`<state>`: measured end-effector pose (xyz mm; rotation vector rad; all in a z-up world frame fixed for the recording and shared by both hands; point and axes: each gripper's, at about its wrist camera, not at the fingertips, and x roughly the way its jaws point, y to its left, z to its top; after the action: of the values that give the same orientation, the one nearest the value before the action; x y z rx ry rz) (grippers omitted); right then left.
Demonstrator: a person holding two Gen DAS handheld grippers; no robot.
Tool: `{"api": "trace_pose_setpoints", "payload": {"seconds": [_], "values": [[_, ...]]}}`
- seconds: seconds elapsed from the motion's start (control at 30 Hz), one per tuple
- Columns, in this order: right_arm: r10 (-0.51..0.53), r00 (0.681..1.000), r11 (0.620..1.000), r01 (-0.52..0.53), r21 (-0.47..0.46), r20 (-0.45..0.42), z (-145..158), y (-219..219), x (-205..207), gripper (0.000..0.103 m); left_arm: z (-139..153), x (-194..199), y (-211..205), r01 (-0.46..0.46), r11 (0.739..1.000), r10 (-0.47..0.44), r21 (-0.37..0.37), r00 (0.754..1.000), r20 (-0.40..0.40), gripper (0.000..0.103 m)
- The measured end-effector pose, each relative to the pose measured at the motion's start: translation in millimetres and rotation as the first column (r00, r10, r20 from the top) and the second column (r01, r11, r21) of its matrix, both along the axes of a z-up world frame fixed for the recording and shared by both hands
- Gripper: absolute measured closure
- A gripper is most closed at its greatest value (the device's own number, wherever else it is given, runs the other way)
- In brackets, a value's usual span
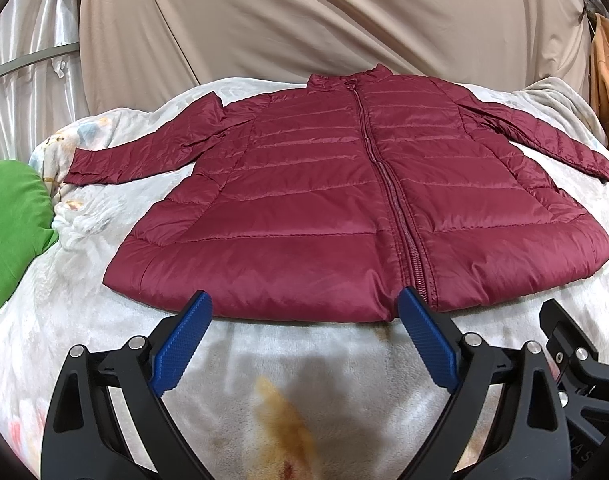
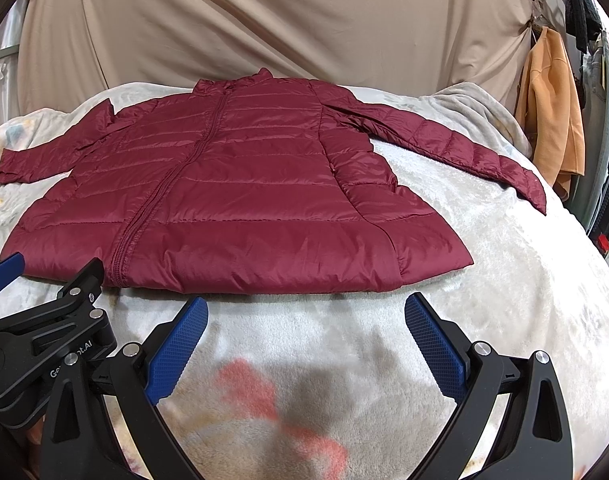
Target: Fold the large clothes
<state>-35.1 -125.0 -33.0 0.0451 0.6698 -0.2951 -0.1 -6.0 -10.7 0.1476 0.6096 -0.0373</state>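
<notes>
Before jacket (image 1: 324, 200) hem: left tongs (image 1: 304, 312), right tongs (image 2: 306, 316) level, wide, empty.

Left tongs (image 1: 302, 300) spread wide, empty; right tongs (image 2: 306, 306) likewise, side by side, level

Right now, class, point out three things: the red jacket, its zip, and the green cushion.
Red jacket (image 2: 264, 184), right wrist view: quilted front panel.
Zip (image 1: 378, 168), left wrist view: midway along its length.
Green cushion (image 1: 12, 224), left wrist view: middle of the visible part, left edge.
</notes>
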Motion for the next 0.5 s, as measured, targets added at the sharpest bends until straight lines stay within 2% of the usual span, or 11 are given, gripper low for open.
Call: {"api": "trace_pose_setpoints", "payload": {"seconds": [0.5], "values": [[-0.001, 1.0, 1.0, 0.001, -0.001, -0.004, 0.3, -0.2, -0.3, 0.005, 1.3, 0.0, -1.0, 0.0, 1.0, 0.0, 0.005, 1.0, -0.006, 0.012]]}}
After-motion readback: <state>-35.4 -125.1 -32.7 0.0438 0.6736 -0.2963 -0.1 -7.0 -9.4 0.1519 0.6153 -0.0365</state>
